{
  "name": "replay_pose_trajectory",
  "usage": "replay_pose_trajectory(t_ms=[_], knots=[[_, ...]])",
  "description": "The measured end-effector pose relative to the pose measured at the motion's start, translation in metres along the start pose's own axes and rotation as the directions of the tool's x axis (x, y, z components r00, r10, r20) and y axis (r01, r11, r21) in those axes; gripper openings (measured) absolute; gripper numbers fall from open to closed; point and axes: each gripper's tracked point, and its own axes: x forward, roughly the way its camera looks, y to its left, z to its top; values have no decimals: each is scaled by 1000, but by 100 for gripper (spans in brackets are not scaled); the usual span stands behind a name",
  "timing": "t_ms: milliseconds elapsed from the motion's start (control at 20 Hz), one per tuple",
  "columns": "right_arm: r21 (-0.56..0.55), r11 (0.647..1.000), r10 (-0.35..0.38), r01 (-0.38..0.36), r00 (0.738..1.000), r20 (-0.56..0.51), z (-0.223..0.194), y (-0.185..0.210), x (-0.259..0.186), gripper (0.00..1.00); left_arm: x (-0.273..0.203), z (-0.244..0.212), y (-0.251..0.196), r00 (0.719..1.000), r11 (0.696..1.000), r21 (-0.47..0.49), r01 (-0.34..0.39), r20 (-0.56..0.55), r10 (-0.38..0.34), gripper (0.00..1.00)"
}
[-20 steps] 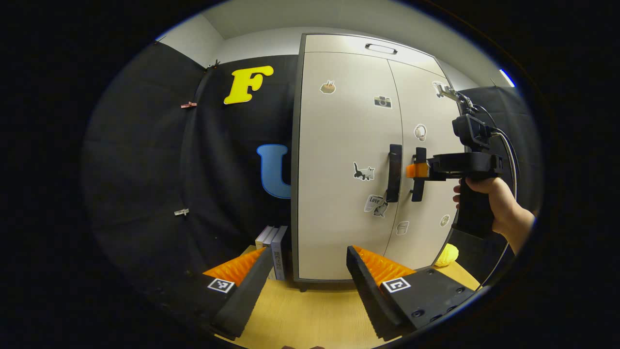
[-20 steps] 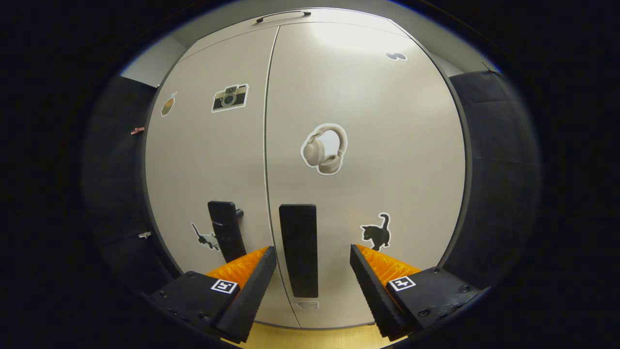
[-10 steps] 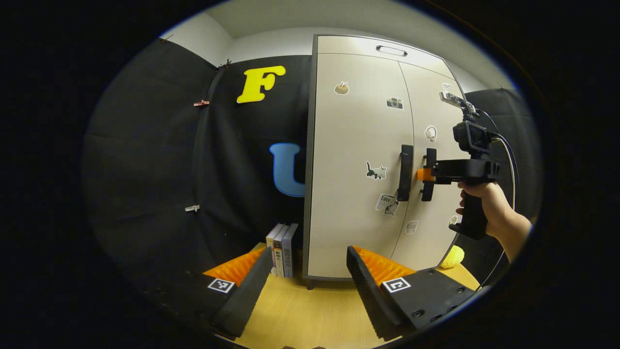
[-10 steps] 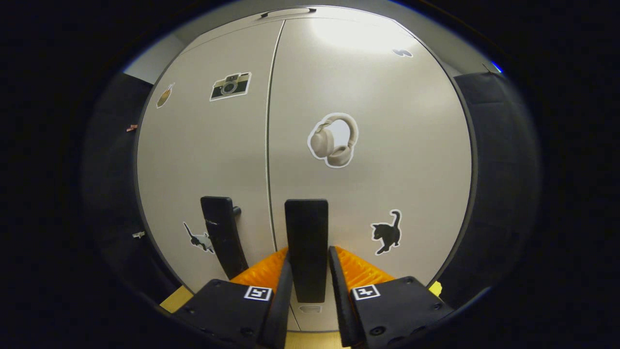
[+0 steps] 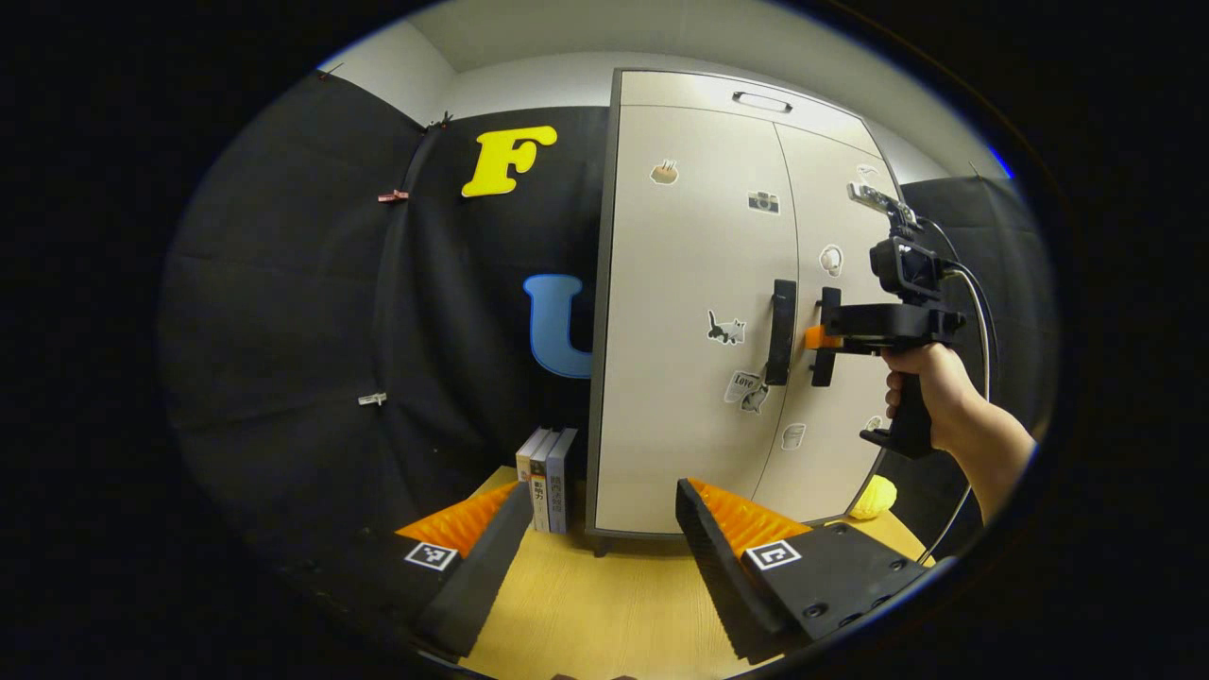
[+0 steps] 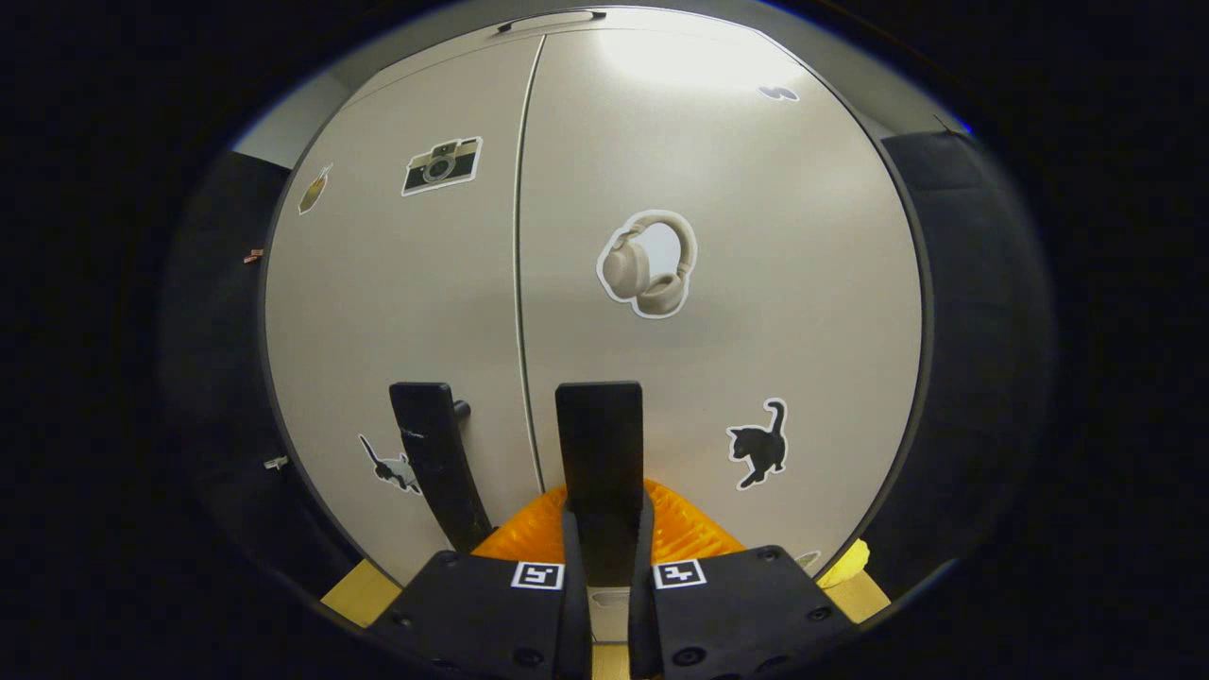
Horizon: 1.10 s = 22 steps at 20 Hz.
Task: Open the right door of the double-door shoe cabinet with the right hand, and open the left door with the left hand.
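Right gripper view: the right gripper (image 6: 604,529) is pinched on the right door handle (image 6: 599,444), both fingers pressed against its sides, while the right door (image 6: 718,189) is seen flush with the left door (image 6: 397,312), so no swing can be judged to have begun. The left door handle (image 6: 430,453) is untouched just beside it. In the left gripper view, the shoe cabinet (image 5: 694,283) is seen standing at the far edge of the wooden table (image 5: 604,604), both doors closed. The left gripper (image 5: 600,510) is held spread wide, well apart from the cabinet. Both pulls are judged to be left; only the first grasp is done
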Motion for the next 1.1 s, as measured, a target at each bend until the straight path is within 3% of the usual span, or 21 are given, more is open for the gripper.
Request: replay_pose_trajectory(t_ms=[100,350,850,1100], knots=[[-27,1000,14,-15,1000,-24,-2,1,0,15,-4,2,-2,1000,1000,7,12,6,-12,95],[-4,999,35,-35,999,-30,0,0,-9,16,-12,13,-4,999,999,46,20,37,-22,95],[43,995,93,-92,995,-21,5,-15,-39,15,-18,16,-32,997,997,31,73,27,-73,95],[56,987,151,-150,988,-13,7,-25,-54,15,-18,19,-43,999,999,20,40,21,-41,95]])
